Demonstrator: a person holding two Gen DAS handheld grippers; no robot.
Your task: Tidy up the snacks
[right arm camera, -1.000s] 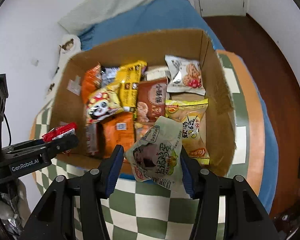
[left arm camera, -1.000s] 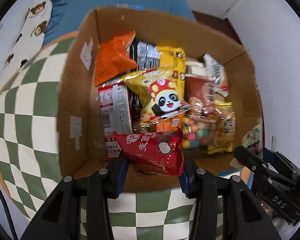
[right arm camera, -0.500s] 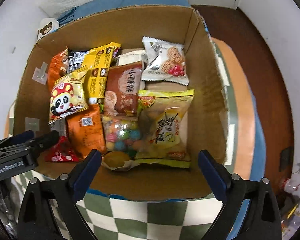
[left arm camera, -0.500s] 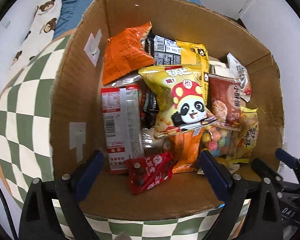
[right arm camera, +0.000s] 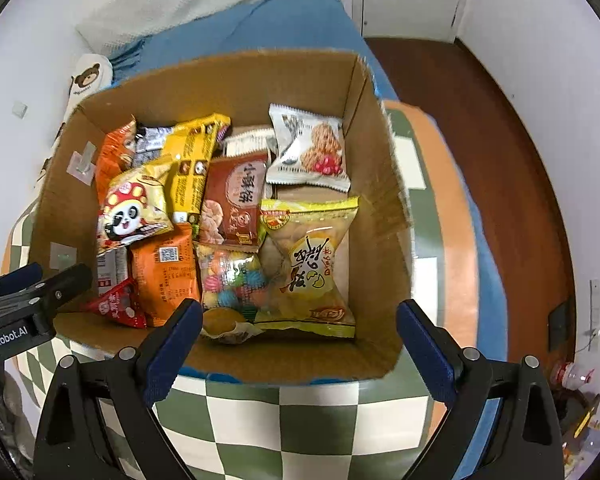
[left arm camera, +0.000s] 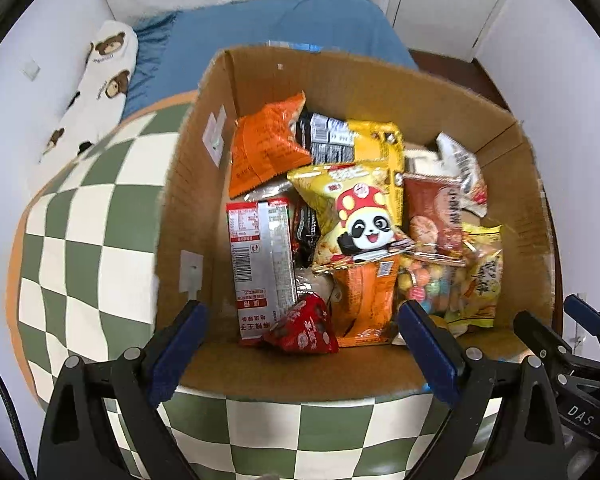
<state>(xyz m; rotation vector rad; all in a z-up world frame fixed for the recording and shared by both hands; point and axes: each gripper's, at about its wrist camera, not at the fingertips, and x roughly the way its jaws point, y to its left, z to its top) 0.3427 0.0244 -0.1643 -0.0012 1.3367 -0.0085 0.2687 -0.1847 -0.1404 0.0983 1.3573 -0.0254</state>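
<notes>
A cardboard box (left arm camera: 196, 208) (right arm camera: 384, 216) sits on a green and white checkered cushion and holds several snack packets. A small red packet (left arm camera: 302, 330) (right arm camera: 118, 306) lies at the box's near left corner. A pale packet with a round yellow snack (right arm camera: 224, 322) lies at the near edge. A panda bag (left arm camera: 360, 216) (right arm camera: 134, 206) lies on top. My left gripper (left arm camera: 302, 354) is open and empty over the near wall. My right gripper (right arm camera: 300, 344) is open and empty over the near wall, right of the left one.
The checkered cushion (left arm camera: 88, 220) (right arm camera: 320, 420) rests on a blue bed (left arm camera: 260, 28). A bear-print pillow (left arm camera: 100, 76) lies at the left by the white wall. Brown floor (right arm camera: 500, 140) lies to the right, with clutter at its lower right.
Both grippers opened. The left let the red packet drop into the box's near left corner; the right let its pale packet drop at the near edge. Both grippers then pulled back slightly.
</notes>
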